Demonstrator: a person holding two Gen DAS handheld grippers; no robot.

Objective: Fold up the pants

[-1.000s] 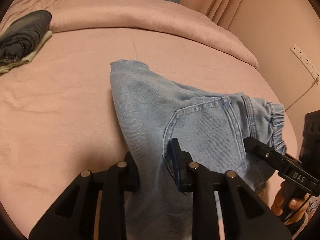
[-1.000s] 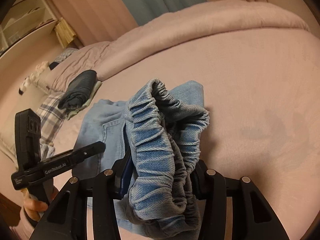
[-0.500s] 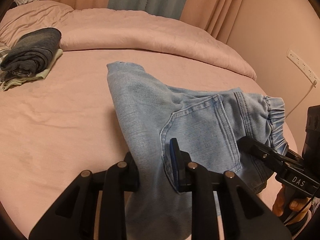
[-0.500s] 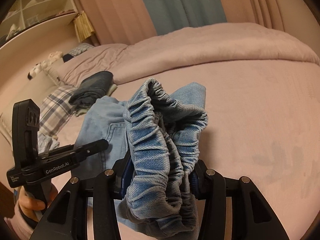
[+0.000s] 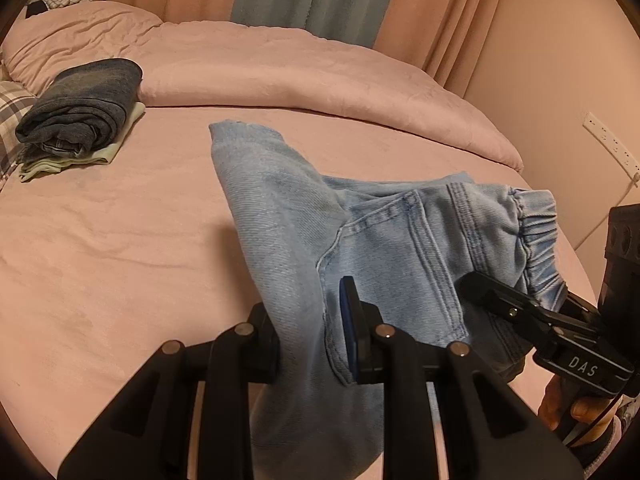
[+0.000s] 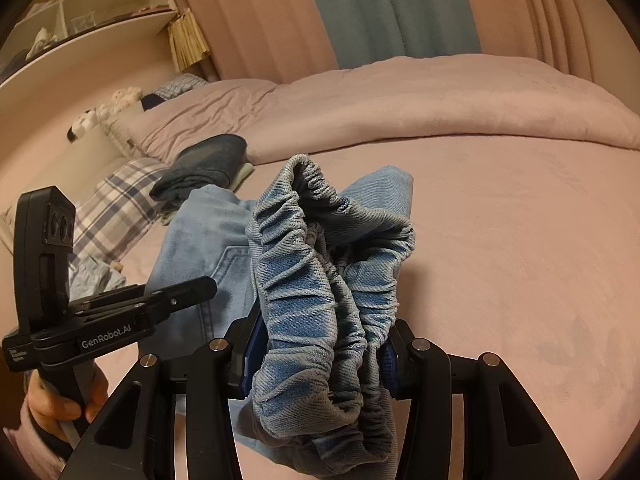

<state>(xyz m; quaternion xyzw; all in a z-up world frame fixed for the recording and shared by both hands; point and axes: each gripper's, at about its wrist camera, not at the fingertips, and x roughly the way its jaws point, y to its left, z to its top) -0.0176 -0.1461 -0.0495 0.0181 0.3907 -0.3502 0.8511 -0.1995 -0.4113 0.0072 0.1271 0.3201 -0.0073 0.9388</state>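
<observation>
Light blue denim pants are held up over the pink bed, folded, back pocket facing up. My left gripper is shut on the pants at the folded edge beside the pocket. My right gripper is shut on the bunched elastic waistband. The far hem reaches toward the duvet. The right gripper shows in the left wrist view, and the left gripper shows in the right wrist view.
A folded stack of dark jeans on a pale garment lies at the bed's far left. A rolled pink duvet runs along the back. A plaid pillow and shelves are left. A wall with a power strip is right.
Both grippers have risen with the pants and tilted up, so more of the curtains and the far bed shows. The grips have not changed.
</observation>
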